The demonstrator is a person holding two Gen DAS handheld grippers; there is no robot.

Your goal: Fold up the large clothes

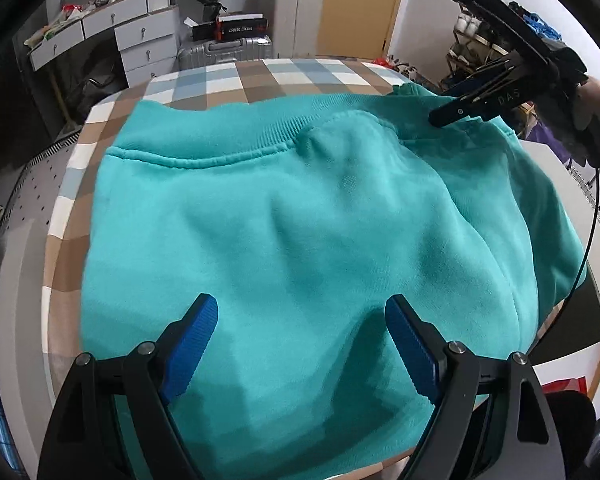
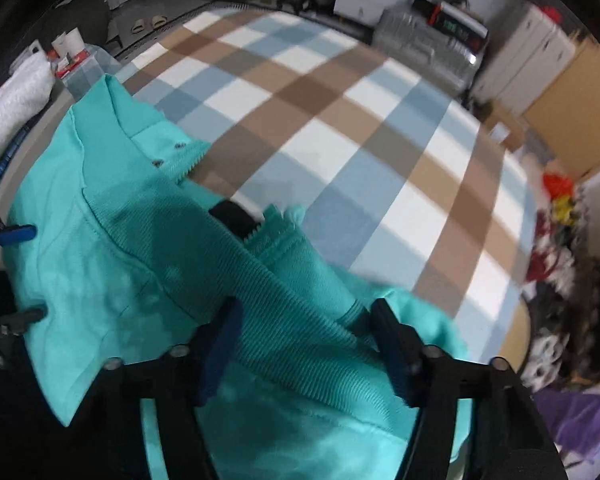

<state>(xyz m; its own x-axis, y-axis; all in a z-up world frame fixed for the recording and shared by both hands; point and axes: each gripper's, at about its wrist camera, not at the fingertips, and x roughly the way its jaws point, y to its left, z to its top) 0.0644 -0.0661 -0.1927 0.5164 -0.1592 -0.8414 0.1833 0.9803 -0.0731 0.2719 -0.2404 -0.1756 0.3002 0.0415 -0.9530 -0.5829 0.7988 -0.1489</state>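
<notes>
folding step under way: teal sweatshirt (image 1: pixel 300 220) spread on checked surface (image 1: pixel 260 76), left tool (image 1: pixel 300 344) hovering agape, empty; right tool (image 2: pixel 304 344) half-closed around ribbed hem (image 2: pixel 284 304), grip uncertain; next: clamp, carry hem across

A checked cloth (image 1: pixel 236 80) covers the counter. Behind it stand white drawers (image 1: pixel 140 40), a silver suitcase (image 1: pixel 224 50) and a white cabinet (image 1: pixel 298 12).

Matt teal fleece sweatshirt (image 1: pixel 300 216) (ribbed hem) on smooth checked cloth (image 2: pixel 340 128)
</notes>
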